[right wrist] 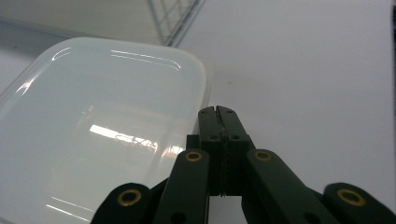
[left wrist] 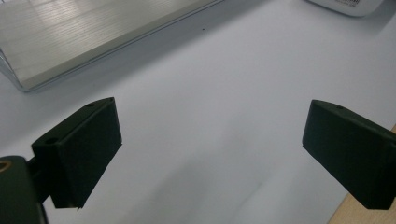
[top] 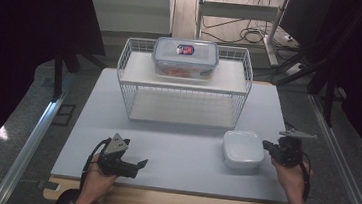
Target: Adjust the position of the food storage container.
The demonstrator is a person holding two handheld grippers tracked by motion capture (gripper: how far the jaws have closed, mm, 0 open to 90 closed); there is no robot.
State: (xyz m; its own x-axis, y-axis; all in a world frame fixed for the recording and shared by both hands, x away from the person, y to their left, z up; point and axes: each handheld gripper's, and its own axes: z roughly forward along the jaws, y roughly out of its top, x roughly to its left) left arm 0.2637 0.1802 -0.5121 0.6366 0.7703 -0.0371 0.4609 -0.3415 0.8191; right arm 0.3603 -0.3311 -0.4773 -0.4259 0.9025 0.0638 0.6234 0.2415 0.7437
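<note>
Left gripper [top: 139, 164] sits low at the near-left of the white table [top: 173, 156], held in the person's left hand [top: 96, 177]. Jaws spread wide, nothing between them. In the left gripper view the left gripper [left wrist: 210, 149] has only bare table [left wrist: 210, 93] in its gap, with the base board of the wire rack [left wrist: 79, 32] across the upper left and the edge of the white dish [left wrist: 348, 5] at the top right corner.

Right gripper [top: 267, 145] is at the near-right, in the right hand [top: 290, 175], tips pointing left and just beside the right edge of the white dish [top: 243, 149]. Jaws pressed together, gripping nothing. From the right gripper view the right gripper [right wrist: 219, 112] has its closed tips right at the dish [right wrist: 98, 130] rim; cannot tell whether they touch it. The dish is square with rounded corners and looks hollow; it sits on the table in front of the rack's right end, apart from it.

Wire rack [top: 183, 84] stands at mid-table, farther back. On its top shelf sits a clear lidded food box [top: 186, 57] with a label on the lid and something orange inside. The lower shelf of the rack holds nothing.
</note>
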